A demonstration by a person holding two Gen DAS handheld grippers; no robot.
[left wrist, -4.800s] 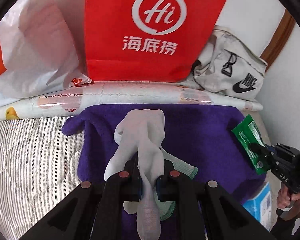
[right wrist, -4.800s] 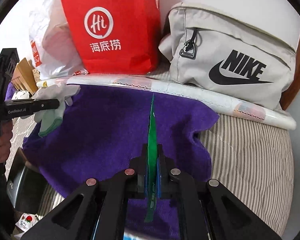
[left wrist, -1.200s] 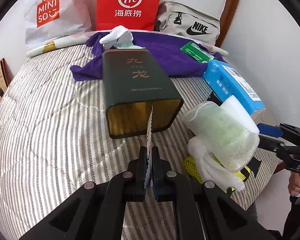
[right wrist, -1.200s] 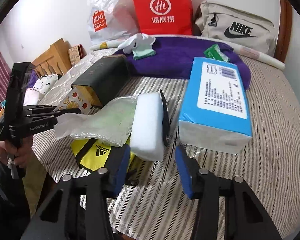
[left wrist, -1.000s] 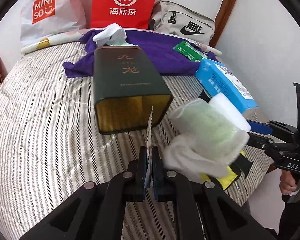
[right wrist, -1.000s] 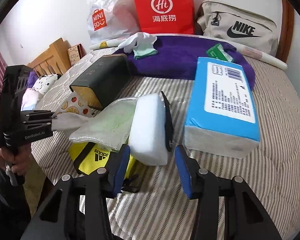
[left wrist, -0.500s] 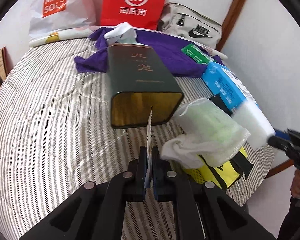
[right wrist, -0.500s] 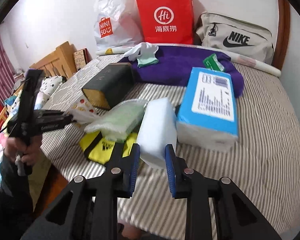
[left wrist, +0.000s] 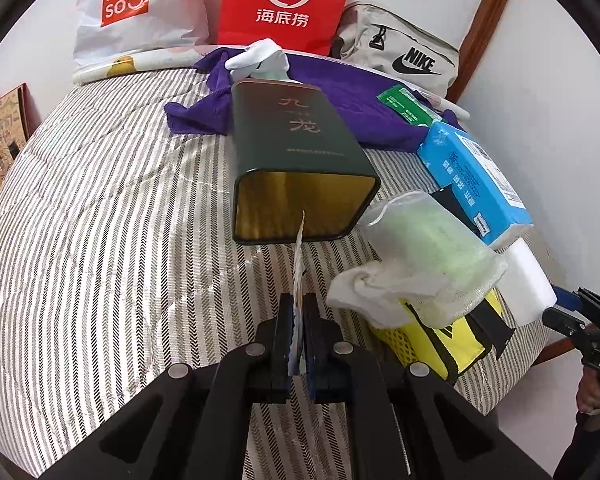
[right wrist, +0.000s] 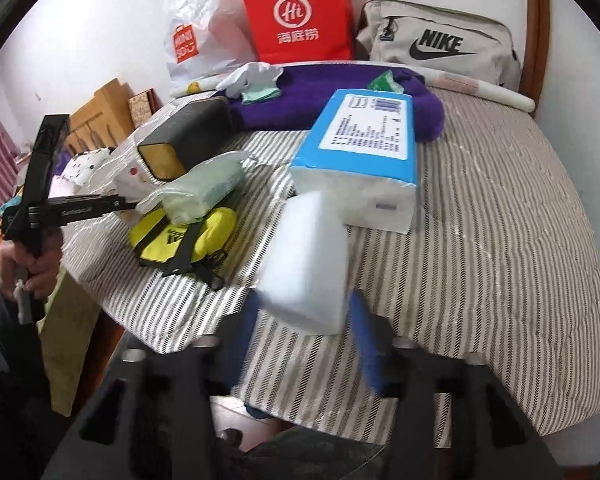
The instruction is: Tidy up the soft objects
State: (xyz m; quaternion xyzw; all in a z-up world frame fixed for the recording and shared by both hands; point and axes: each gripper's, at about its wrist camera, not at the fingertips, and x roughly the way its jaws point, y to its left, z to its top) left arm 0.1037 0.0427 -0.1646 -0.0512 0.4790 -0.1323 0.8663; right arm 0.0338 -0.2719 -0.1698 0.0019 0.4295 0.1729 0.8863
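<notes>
Between right fingers (right wrist: 300,332), white sponge (right wrist: 306,264)

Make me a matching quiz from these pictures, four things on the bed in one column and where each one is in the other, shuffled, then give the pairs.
1. white sponge block
2. green packet
3. blue tissue pack
4. thin patterned packet

A. lying on the purple towel
B. pinched in the left gripper
C. between the right gripper's pads
D. flat on the striped bedcover

Pairs: 1-C, 2-A, 3-D, 4-B
</notes>
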